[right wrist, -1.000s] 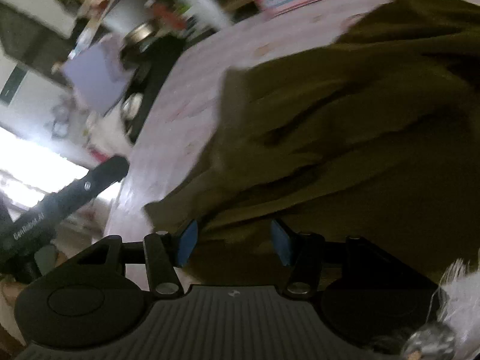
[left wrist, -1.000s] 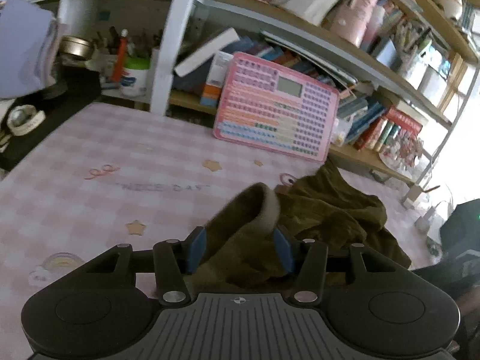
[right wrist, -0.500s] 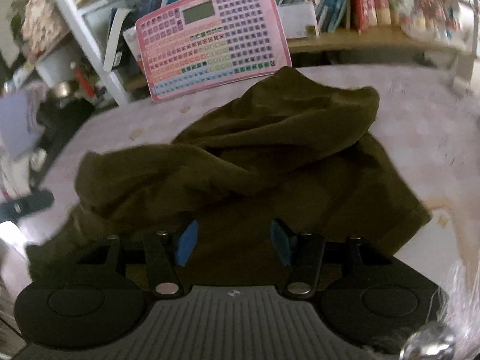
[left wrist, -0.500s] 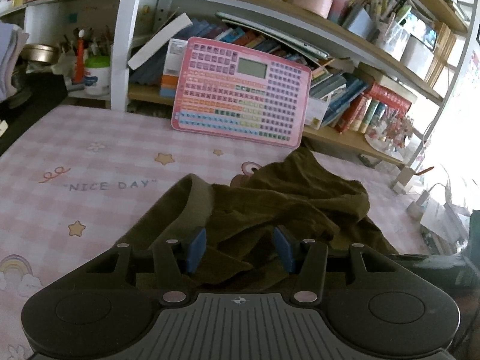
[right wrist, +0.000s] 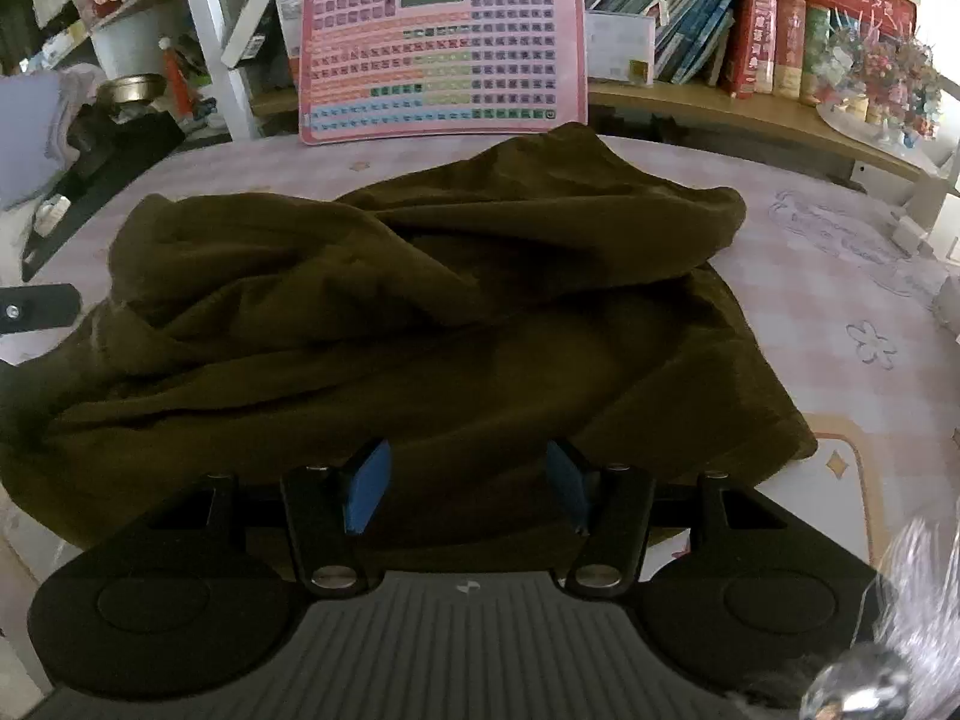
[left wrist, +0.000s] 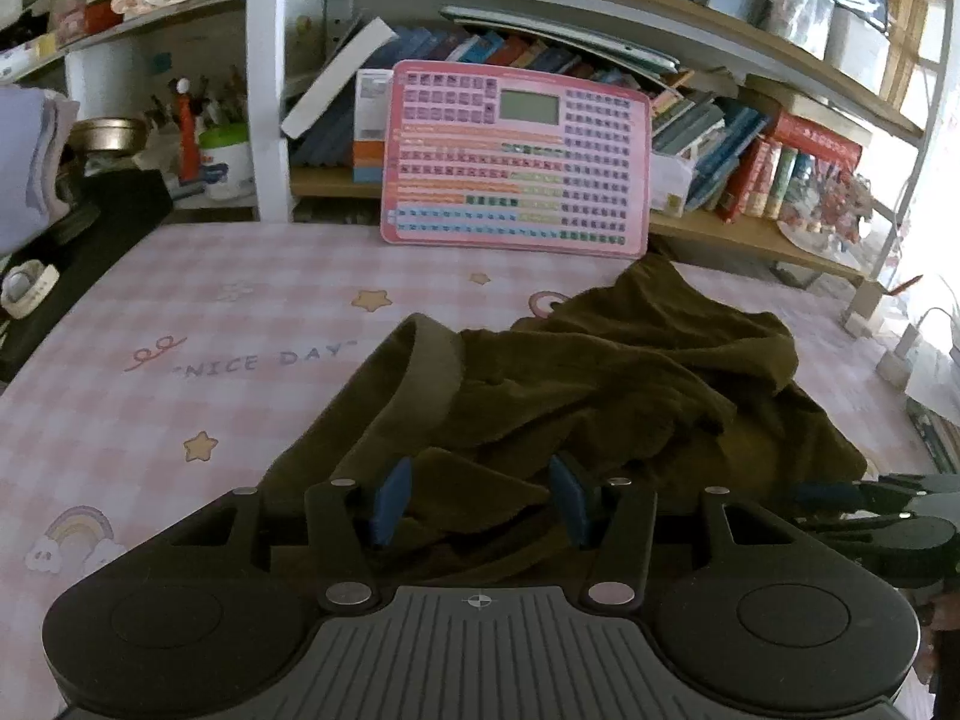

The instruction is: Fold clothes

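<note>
An olive-brown garment [right wrist: 420, 312] lies crumpled in a heap on the pink checked tabletop [left wrist: 180, 324], its far edge close to a pink keyboard toy [left wrist: 516, 156] that leans against the bookshelf [right wrist: 750, 102]. Nothing is folded yet.

The left claw [left wrist: 477, 501] is spread, its blue pads [left wrist: 384, 498] straddling a rumpled ridge of cloth without pinching it. The right claw [right wrist: 462, 489] is likewise released, hovering at the near hem with both pads apart and nothing between them.

Risks, as I judge them: the fabric is bunched in several layers, so a claw closing here may catch more than one layer, or only the top one, and the garment would then lift as a twisted lump instead of spreading flat. A ribbed band [left wrist: 429, 372], perhaps a waistband or collar, stands up in a loop at the left; pulling beside it could drag the whole pile toward the table edge. A wide sweep might also knock the keyboard toy over.

Hard to make out: which kind of garment this is, and where its corners or seams lie, since the folds hide them. The near hem is covered by both claw bodies. The right claw shows only as a dark shape at the edge of the left view, and a blurred glint fills the lower right corner of the right view.
</note>
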A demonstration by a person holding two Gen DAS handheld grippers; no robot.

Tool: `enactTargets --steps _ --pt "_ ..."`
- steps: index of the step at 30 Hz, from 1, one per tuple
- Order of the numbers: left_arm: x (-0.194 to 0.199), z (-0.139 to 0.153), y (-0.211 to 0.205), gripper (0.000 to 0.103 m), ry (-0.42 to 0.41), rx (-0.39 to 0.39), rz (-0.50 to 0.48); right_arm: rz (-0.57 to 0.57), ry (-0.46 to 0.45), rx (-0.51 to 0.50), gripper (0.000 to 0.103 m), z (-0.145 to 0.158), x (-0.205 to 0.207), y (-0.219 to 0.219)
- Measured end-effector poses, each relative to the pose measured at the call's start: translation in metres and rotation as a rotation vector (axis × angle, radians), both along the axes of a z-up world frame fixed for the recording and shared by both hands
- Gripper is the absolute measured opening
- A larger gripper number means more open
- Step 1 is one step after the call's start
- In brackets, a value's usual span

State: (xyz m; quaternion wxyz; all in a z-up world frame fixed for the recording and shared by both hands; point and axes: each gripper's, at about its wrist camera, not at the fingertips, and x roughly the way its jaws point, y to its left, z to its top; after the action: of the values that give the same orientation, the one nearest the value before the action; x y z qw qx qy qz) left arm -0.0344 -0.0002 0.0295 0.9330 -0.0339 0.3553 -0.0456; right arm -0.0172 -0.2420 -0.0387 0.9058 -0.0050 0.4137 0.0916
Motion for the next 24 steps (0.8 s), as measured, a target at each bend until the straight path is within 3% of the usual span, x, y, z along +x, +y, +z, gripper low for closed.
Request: enactTargets --steps 15,24 --pt "0.014 -0.006 0.040 0.051 0.006 -0.020 -0.016 -0.099 0.027 -0.069 0.056 -0.009 -0.002 0.007" --pt "0.052 -0.013 0.044 0.049 0.001 -0.004 -0.153 -0.207 0.037 -0.091 0.060 -0.010 -0.004 0.016"
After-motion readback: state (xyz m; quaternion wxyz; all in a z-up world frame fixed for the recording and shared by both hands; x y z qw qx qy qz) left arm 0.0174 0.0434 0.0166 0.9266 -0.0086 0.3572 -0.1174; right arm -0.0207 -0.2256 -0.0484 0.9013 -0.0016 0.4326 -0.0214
